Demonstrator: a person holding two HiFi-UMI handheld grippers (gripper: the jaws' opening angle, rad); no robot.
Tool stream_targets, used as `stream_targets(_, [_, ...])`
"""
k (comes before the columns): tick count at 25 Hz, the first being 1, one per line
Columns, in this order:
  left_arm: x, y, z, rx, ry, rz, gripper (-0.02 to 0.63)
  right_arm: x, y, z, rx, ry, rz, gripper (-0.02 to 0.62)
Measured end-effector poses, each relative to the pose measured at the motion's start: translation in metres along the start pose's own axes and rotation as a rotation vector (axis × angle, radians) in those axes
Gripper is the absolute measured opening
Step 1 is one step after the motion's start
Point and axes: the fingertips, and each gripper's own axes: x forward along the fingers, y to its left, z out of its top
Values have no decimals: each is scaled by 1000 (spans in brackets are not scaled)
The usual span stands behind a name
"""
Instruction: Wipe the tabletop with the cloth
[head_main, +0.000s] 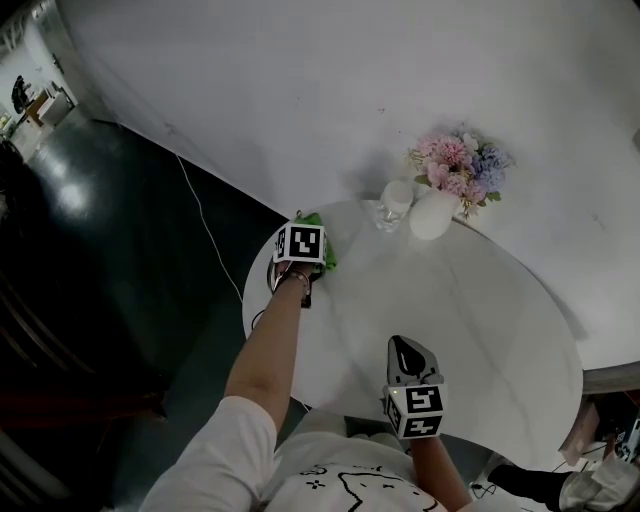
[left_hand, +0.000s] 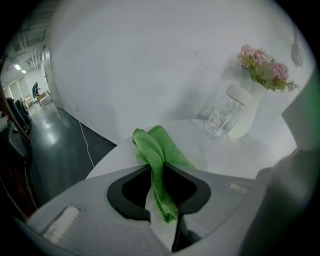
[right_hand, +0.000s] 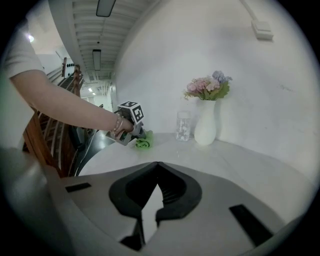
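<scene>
Left gripper (head_main: 312, 240) has its 2 jaws clamped on the green cloth (head_main: 324, 252). In the left gripper view (left_hand: 160, 172) the cloth (left_hand: 159, 150) runs straight through the dark opening between them. A narrow tail hangs back toward the camera, and a thicker bunch sits just ahead of the tips. That bunch rests at the left rim of the tabletop (head_main: 480, 330), close to where the white surface gives way to dark floor. The right gripper view shows the same, with the cloth (right_hand: 143, 143) tucked under the left gripper (right_hand: 131, 131) near the table's edge.

Right gripper (head_main: 407, 350) hovers over the near side of the table, well apart from the cloth. Its 2 jaws are closed tip to tip with nothing between them (right_hand: 157, 167).

The cloth is soft and loosely folded, with a fine ribbed, towelling-like weave. The tabletop (right_hand: 235, 165) is round, smooth and white, with a faint sheen. At its far edge, against the plain white wall, stand a matt white vase (head_main: 432, 213) with a rounded belly and a clear bottle (head_main: 380, 214) with a pale cap. Pink and lilac flowers (head_main: 460, 165) fill the vase.
</scene>
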Motion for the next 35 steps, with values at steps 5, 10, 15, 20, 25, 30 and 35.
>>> stream_targets(5, [-14, 17, -16, -26, 7, 28, 87, 5, 7, 10, -12, -28, 33, -2])
stream_targets(10, [-32, 34, -41, -63, -9, 36, 87, 8, 17, 26, -39, -66, 58, -2])
stream_targets(15, [-44, 46, -57, -68, -13, 58, 87, 12, 30, 33, -63, -88, 94, -2])
stream_targets(20, [-54, 53, -71, -81, 0, 68, 87, 10, 38, 43, -77, -113, 111, -2])
stream_targets(25, [-65, 60, -85, -104, -17, 64, 87, 12, 40, 51, -77, -136, 124, -2])
stream_targets(30, [-79, 67, -104, -131, -40, 70, 87, 10, 48, 53, -81, -143, 142, -2])
stream_targets(35, [-92, 73, -122, -139, -57, 99, 86, 7, 51, 50, -86, -147, 157, -2])
